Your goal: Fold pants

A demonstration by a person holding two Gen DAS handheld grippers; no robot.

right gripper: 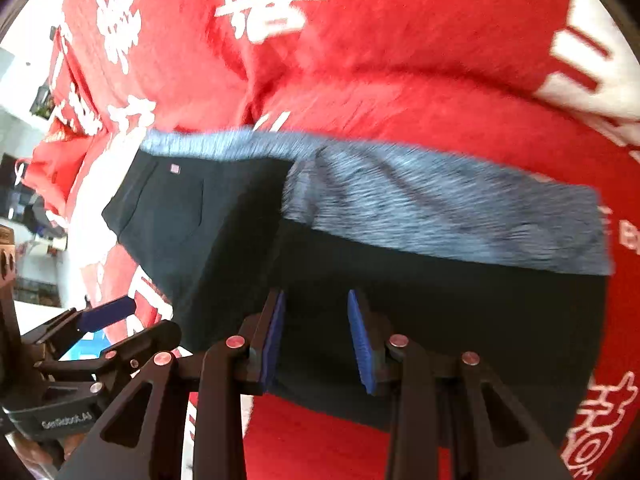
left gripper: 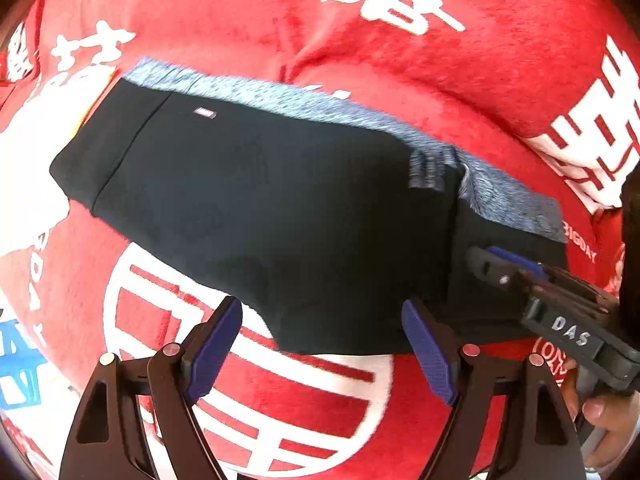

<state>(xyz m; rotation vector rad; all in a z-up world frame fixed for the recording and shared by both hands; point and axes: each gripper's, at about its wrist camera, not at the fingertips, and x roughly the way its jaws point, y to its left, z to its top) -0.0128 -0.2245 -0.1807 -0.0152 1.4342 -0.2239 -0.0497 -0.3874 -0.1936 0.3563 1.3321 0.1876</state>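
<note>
Black pants (left gripper: 256,208) with a mottled blue-grey waistband (left gripper: 360,116) lie folded flat on a red blanket. My left gripper (left gripper: 324,350) hangs open just off the pants' near edge, with only blanket and the hem between its blue pads. In the right wrist view the pants (right gripper: 440,300) fill the middle under their waistband (right gripper: 440,216). My right gripper (right gripper: 319,338) points down over the black cloth near its near edge, jaws partly apart, no fabric pinched. It also shows as the right gripper (left gripper: 504,264) over the pants' right end, and the left gripper (right gripper: 132,324) appears at lower left.
The red fleece blanket (left gripper: 400,60) with large white characters covers the whole surface and is rumpled into soft folds behind the pants. A person's hand (left gripper: 596,412) grips the right tool's handle. Room clutter (right gripper: 24,200) shows past the blanket's left edge.
</note>
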